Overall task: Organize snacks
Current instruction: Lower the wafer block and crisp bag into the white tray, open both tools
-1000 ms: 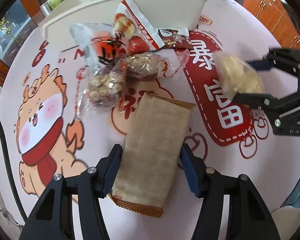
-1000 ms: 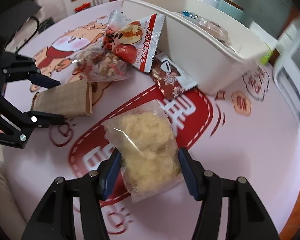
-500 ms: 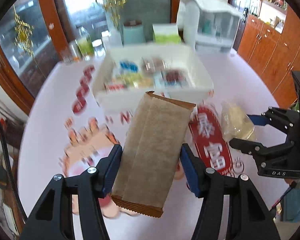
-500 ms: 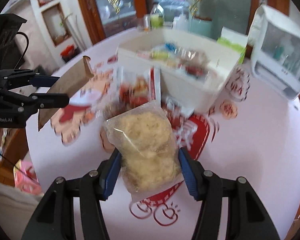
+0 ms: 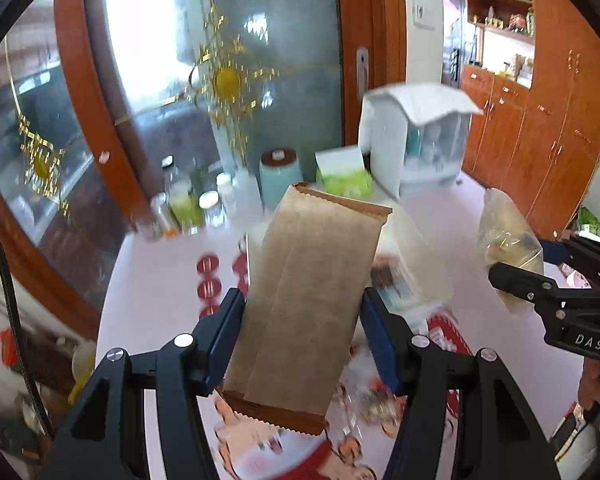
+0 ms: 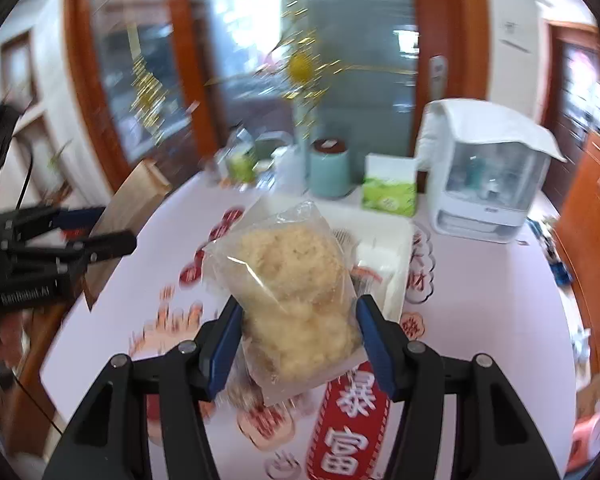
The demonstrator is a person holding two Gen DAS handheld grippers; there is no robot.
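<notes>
My left gripper is shut on a brown paper snack packet and holds it high above the table. My right gripper is shut on a clear bag of pale crumbly snack, also raised. Each gripper shows in the other's view: the right one with its bag at the right, the left one with the brown packet at the left. The white snack box lies behind and below the bag, mostly hidden. Loose snack packets on the table are blurred.
At the table's far edge stand a white appliance, a green tissue box, a teal jar and several bottles. The pink tablecloth has red prints. Glass doors and wooden cabinets are behind.
Both grippers have lifted their packets off the table and tilted upward. The view went from the tabletop to the room beyond. The box and loose snacks have dropped low in view.
</notes>
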